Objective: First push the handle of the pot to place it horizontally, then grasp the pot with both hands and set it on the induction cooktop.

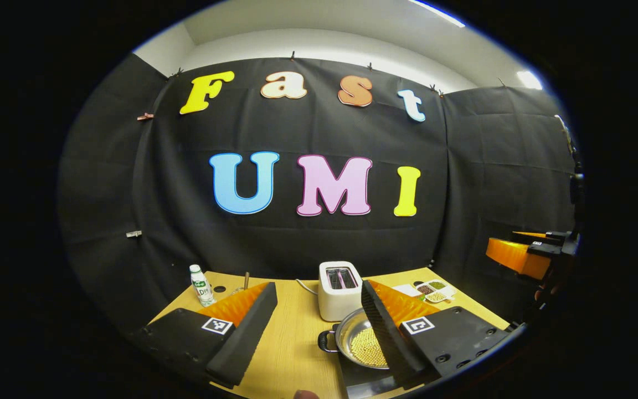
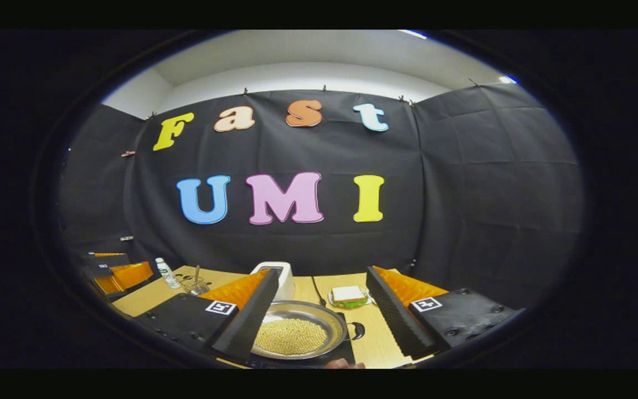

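A steel pot [image 1: 355,338] with yellow grains in it rests on the black induction cooktop [image 1: 366,383] near the table's front edge. Its small black side handle [image 1: 326,341] points left in the left gripper view. My left gripper [image 1: 318,289] is open above the table, and its right finger hides part of the pot. In the right gripper view the pot [image 2: 297,332] lies low in the middle on the cooktop [image 2: 297,364], with its other handle [image 2: 355,331] to the right. My right gripper [image 2: 322,274] is open and holds nothing; its left finger covers the pot's left rim.
A white toaster [image 1: 339,291] stands behind the pot. A small bottle [image 1: 202,285] is at the back left and a tray of beans [image 1: 435,291] at the back right. A sandwich on a green plate [image 2: 348,295] and a wire basket [image 2: 194,285] sit on the wooden table [image 1: 291,343].
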Available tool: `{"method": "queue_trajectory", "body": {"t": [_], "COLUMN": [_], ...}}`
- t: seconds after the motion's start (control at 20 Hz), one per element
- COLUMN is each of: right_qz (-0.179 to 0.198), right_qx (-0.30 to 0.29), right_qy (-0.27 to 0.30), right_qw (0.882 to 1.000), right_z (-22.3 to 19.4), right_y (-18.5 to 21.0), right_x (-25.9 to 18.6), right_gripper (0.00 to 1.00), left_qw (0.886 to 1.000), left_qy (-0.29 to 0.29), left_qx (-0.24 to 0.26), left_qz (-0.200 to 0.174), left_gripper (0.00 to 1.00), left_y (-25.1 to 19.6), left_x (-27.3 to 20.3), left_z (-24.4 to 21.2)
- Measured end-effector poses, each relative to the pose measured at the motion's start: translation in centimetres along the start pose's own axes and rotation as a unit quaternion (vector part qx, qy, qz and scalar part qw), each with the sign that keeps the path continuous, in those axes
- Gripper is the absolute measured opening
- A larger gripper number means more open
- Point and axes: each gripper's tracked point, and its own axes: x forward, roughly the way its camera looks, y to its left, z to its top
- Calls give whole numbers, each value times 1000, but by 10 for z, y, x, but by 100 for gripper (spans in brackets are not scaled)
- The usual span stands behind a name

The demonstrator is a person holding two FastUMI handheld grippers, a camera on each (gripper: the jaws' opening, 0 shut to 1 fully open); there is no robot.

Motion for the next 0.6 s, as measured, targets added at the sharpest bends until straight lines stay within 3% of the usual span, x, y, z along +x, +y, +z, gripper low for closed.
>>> {"method": "queue_trajectory", "body": {"t": [0.6], "right_qz": [-8], "right_qx": [-2], "right_qy": [16], "right_qw": [1000], "right_z": [-13], "right_y": [4], "right_x": [4], "right_gripper": [98], "left_qw": [1000], "left_qy": [10], "left_qx": [14], "left_qz": [-16], "left_gripper": [95], "left_y": [-6], "left_x": [12], "left_z": [-7]}}
